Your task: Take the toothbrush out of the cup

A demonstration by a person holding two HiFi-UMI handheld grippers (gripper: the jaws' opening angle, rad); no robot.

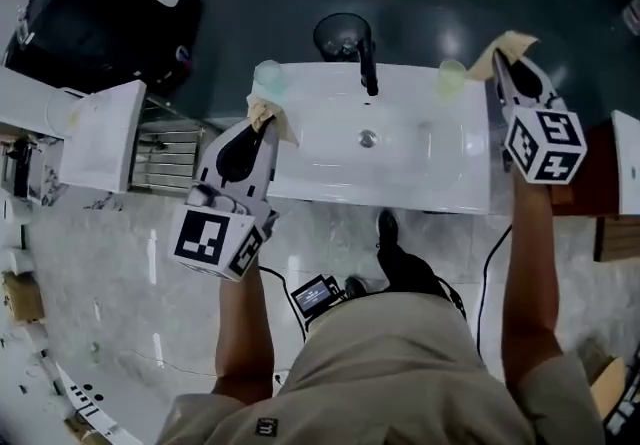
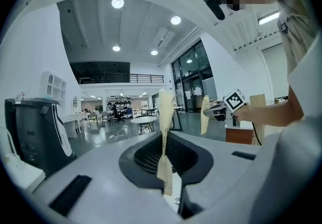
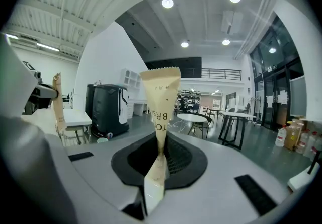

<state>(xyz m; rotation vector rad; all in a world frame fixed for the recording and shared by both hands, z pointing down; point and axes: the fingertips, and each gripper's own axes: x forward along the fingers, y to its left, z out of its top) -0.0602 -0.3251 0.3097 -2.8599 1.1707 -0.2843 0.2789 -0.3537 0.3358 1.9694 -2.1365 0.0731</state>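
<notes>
I count two grippers, two toothbrush packets and two cups over one white sink (image 1: 330, 178).

My left gripper (image 1: 264, 128) is clamped on the left packet (image 2: 165, 112), a tan paper sleeve. In the left gripper view the sleeve stands up edge-on from between the closed jaws, pinched at its lower part, with its top free above them. In the head view the left cup (image 1: 268, 76), pale and translucent, sits on the sink's far rim just past this gripper's tip. I cannot tell whether the packet touches it, but the packet is not in the cup.

Between the two grippers, further along the same rim, is a single black faucet (image 1: 368, 68).

The right cup (image 1: 451, 76) stands on the rim just to the left of my right gripper (image 1: 498, 68). That gripper is closed on the right packet (image 3: 161, 102). The right gripper view shows the packet squeezed narrow at the jaws and fanning wider above them, with its print upside down. This packet is also outside its cup, at the gripper's tip, beside the sink's right end.

Each gripper view shows the other gripper off to the side, holding its packet upright.
</notes>
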